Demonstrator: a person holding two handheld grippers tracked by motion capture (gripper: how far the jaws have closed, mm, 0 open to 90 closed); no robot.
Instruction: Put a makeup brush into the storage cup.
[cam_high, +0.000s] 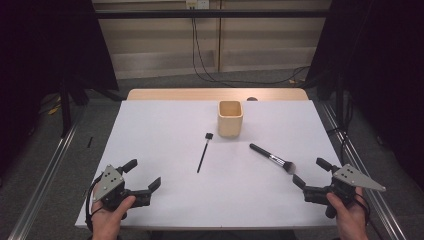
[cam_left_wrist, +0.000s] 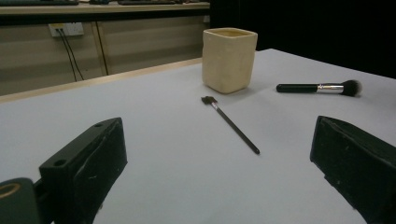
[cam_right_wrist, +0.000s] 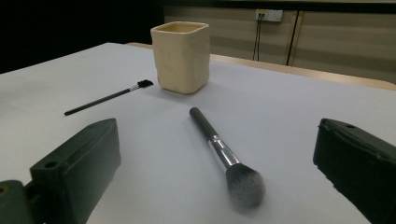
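Both my claws gape empty. My right gripper (cam_high: 305, 173) nears the powder brush (cam_right_wrist: 223, 155); pinch its round handle off-centre and it rolls. My left gripper (cam_high: 145, 174) could flick the thin brush (cam_left_wrist: 230, 124).

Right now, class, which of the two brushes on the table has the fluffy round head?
The thick powder brush, right of the cup: black handle, silver ferrule, rounded bristles. The thin brush has a small flat head.

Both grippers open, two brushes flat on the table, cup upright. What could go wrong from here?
1. The thin brush lies flat on the table; the left gripper may scrape the surface or skid it away instead of pinching it.
2. The round handle of the powder brush could roll as the right gripper closes.
3. The cup stands upright close behind both brushes; a long handle swung towards it might tip it.
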